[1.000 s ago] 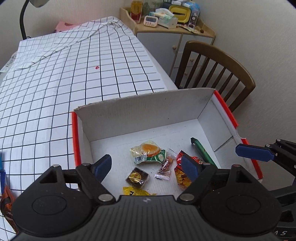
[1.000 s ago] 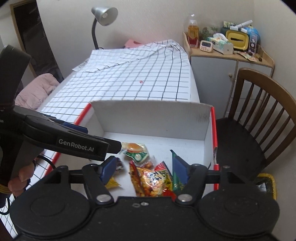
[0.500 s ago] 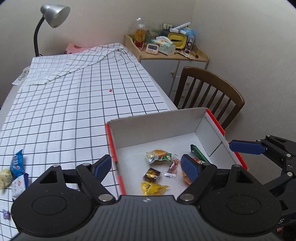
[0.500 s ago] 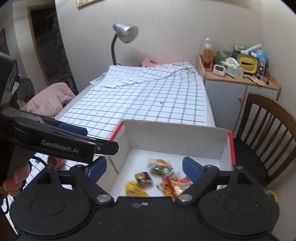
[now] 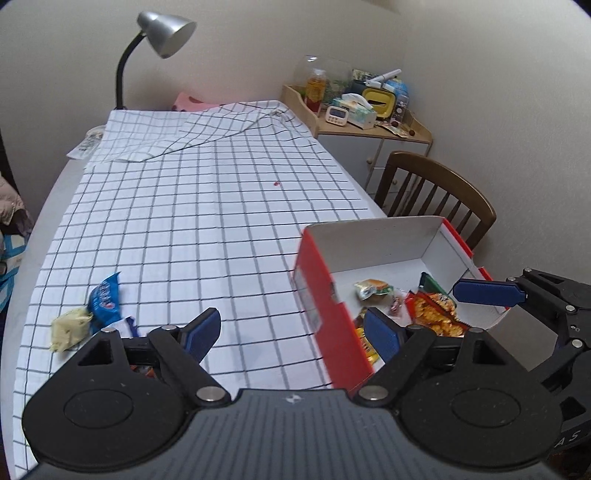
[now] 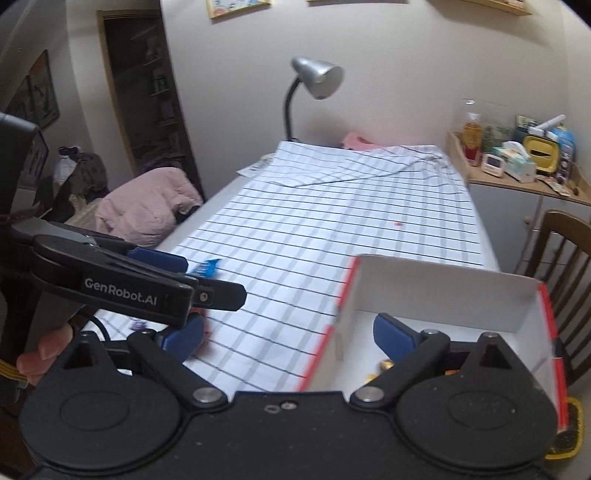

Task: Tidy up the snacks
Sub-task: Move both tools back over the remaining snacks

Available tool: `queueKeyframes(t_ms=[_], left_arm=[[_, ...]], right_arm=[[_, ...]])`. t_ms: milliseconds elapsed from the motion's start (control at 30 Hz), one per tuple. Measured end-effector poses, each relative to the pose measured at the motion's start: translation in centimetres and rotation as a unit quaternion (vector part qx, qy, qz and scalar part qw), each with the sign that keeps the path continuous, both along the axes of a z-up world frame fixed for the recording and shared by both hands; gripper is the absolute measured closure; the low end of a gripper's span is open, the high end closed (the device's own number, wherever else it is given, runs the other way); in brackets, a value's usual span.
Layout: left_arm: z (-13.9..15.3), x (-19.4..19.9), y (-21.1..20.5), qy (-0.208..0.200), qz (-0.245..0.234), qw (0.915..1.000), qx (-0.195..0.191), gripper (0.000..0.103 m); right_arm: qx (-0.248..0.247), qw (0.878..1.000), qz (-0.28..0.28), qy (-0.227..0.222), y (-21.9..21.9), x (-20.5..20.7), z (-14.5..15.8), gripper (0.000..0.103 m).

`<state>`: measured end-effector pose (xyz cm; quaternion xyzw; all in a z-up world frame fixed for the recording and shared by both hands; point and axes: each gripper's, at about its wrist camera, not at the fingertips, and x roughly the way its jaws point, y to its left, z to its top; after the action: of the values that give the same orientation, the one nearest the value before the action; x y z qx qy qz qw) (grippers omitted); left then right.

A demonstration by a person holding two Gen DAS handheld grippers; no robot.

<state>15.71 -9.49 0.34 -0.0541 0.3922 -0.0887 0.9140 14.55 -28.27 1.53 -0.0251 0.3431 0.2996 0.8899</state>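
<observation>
A red-sided cardboard box with a white inside stands at the table's right edge. It holds several snacks, among them an orange chips packet and a burger-print packet. A blue packet and a pale yellow snack lie loose on the cloth at the left. My left gripper hangs over the cloth just left of the box, jaws opening, nothing between them. My right gripper hovers above the box's near left corner, jaws opening wide and empty.
A black-and-white checked cloth covers the long table. A grey desk lamp stands at the far end. A wooden chair and a cluttered cabinet are to the right. Pink clothing lies left of the table.
Both grippers pulled back, up and to the left, away from the box. The right gripper's jaws spread and let go of the orange chips packet, which now lies in the box.
</observation>
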Motion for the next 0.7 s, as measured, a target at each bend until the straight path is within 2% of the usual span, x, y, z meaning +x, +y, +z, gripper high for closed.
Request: queueKeyframes(t_ms=[267, 533, 700], left_arm=[[-1.5, -2.1, 7.8, 0.008, 0.041, 0.999, -0.017, 0.005], [-4.0, -3.1, 14.7, 0.022, 0.086, 0.996, -0.01, 0.005], [-6.2, -3.8, 18.2, 0.039, 0.099, 0.9939, -0.027, 0.005]], right_arm=[[0.0, 1.0, 0.014, 0.012, 6.4, -1.1, -1.4, 0.004], [-0.009, 0.999, 0.013, 0.03, 12.0, -1.9, -4.1, 0.004], [-0.01, 0.999, 0.002, 0.05, 14.7, -1.2, -6.4, 0.004]])
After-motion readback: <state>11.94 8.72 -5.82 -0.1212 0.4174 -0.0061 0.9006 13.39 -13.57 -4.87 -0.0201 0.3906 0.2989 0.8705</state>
